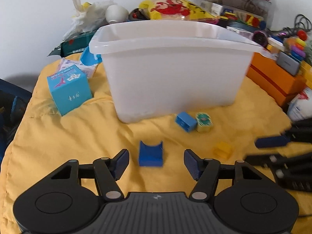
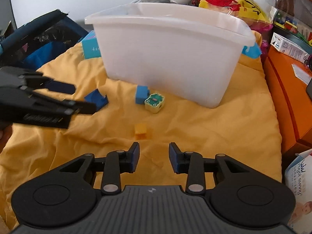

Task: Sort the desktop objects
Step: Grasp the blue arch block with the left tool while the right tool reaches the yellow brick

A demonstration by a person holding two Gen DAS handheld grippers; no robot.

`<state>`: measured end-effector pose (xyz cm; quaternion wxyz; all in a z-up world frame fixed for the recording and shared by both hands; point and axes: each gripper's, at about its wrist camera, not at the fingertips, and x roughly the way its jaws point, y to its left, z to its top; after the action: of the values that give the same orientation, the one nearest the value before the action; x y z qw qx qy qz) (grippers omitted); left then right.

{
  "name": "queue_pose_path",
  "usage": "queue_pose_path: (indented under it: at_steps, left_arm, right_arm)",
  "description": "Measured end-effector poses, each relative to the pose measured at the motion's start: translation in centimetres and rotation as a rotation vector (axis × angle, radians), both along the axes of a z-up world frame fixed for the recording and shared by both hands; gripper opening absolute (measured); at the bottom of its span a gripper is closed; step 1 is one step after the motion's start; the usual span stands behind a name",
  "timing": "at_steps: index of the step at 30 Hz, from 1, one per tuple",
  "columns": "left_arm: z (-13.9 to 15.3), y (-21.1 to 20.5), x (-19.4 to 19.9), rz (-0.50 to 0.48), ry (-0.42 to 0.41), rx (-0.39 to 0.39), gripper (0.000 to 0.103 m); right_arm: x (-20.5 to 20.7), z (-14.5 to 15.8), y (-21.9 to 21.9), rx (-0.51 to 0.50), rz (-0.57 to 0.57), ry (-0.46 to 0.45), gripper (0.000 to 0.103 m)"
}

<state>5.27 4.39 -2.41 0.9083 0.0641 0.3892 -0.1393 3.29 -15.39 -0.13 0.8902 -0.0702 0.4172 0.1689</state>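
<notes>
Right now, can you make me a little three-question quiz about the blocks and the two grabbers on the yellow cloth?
1. True or false: the left gripper is clamped on the dark blue block.
2. Which block lies just ahead of the right gripper? A. frog block B. yellow block C. light blue block
3. Fill in: the light blue block touches the ____ block.

Key: 1. False, its fingers stand apart from the block. 2. B. 3. Frog.

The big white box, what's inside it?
The white box has frosted walls, and both cameras look at it from the side. Only the top of its bare inner wall shows. Its bottom is hidden, so what's inside cannot be told.
</notes>
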Motion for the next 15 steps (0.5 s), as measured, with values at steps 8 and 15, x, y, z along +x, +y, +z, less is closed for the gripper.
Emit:
queue_pose_path:
  at_steps: [8,15]
  left_arm:
    - [-2.9,0.0,1.7,-0.056,0.054,0.029,0.047]
    - [-1.8,-0.3,-0.2,-0.123,0.045,-0.028,0.034]
  right_arm:
    - [-0.4,-0.3,0.8,-0.006,0.009,-0.001,0.038]
    - [0.9,0.0,1.5,-0.005,0.005,-0.037,0.038]
